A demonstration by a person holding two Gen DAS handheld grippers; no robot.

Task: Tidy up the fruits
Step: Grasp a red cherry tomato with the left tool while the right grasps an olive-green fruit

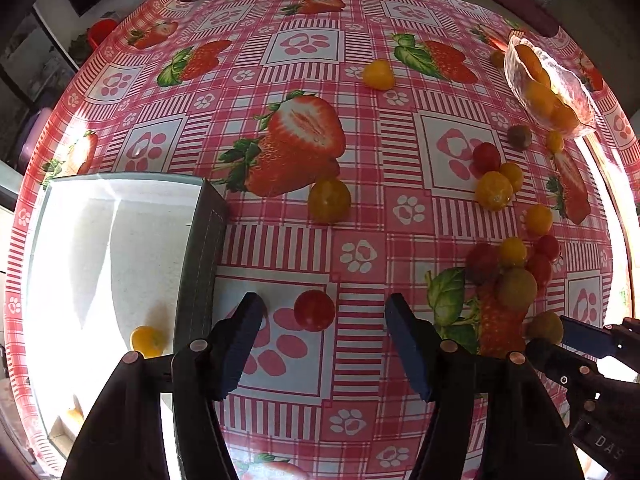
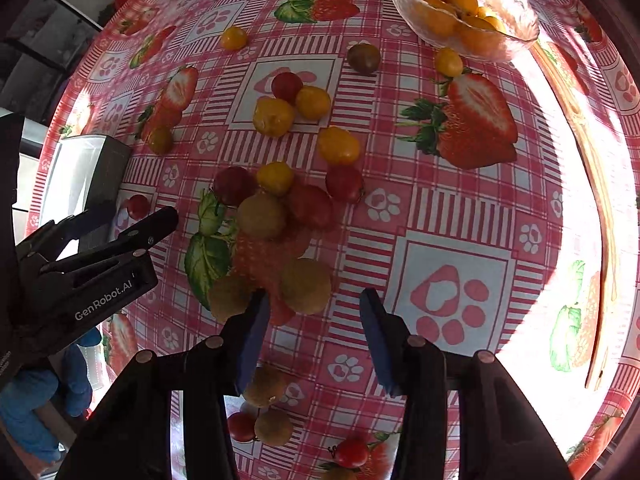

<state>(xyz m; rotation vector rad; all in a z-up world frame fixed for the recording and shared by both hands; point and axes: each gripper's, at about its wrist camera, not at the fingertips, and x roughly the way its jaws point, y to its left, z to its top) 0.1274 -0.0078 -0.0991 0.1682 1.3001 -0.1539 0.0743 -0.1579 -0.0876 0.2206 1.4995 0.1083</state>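
Observation:
Small red, yellow and brownish fruits lie scattered on a strawberry-print tablecloth [image 1: 360,216]. My left gripper [image 1: 324,316] is open and empty, with a red cherry tomato [image 1: 314,310] between its fingers on the table. A white box [image 1: 108,240] at left holds a yellow fruit [image 1: 146,341]. My right gripper [image 2: 314,312] is open and empty, with a brownish round fruit [image 2: 306,286] between its fingertips. A glass bowl [image 2: 516,4] at the far right holds several orange-yellow fruits [image 2: 440,20]; it also shows in the left wrist view [image 1: 580,92].
A cluster of red and yellow fruits [image 2: 280,184] lies mid-table ahead of the right gripper. More fruits [image 2: 264,386] lie under and behind it. The left gripper's body [image 2: 80,276] is at its left. A wooden strip [image 2: 600,200] runs along the right table edge.

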